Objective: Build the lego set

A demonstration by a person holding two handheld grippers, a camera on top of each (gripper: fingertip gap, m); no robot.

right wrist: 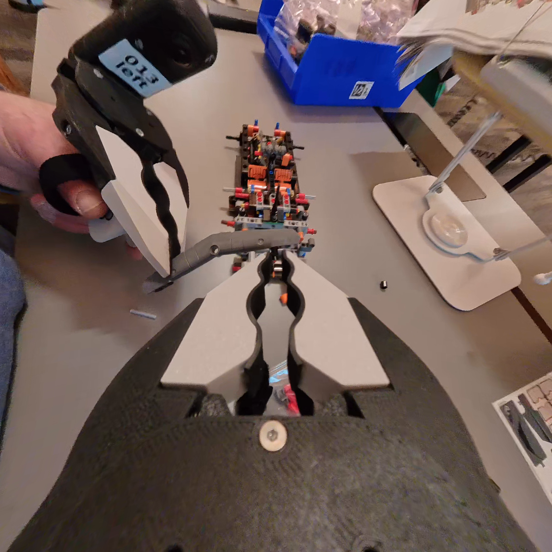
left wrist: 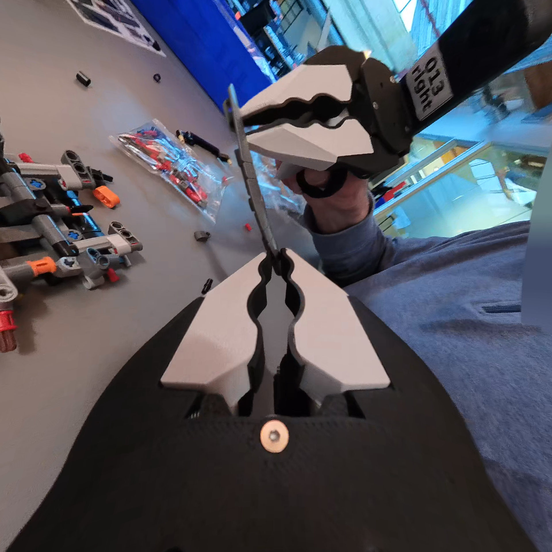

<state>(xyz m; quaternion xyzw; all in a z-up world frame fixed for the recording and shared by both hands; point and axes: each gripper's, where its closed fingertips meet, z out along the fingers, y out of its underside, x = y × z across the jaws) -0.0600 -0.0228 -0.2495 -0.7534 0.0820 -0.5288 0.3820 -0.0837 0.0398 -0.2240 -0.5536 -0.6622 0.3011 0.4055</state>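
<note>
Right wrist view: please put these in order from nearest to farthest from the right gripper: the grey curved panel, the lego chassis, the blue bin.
1. The grey curved panel, held right at the tips of the right gripper and running off to the left.
2. The lego chassis, straight ahead on the table, just behind the panel.
3. The blue bin, at the far edge, ahead and to the right.

Left gripper [left wrist: 274,259] — fingertips closed on the lower end of a long dark grey curved panel [left wrist: 252,182]. Right gripper [left wrist: 242,122] clamps the panel's upper end; a hand [left wrist: 331,200] holds it. On the grey table [left wrist: 89,373]: part-built lego chassis [left wrist: 50,221], clear bag of parts [left wrist: 176,167], printed sheet [left wrist: 113,18] — loose small pieces scattered between.
</note>
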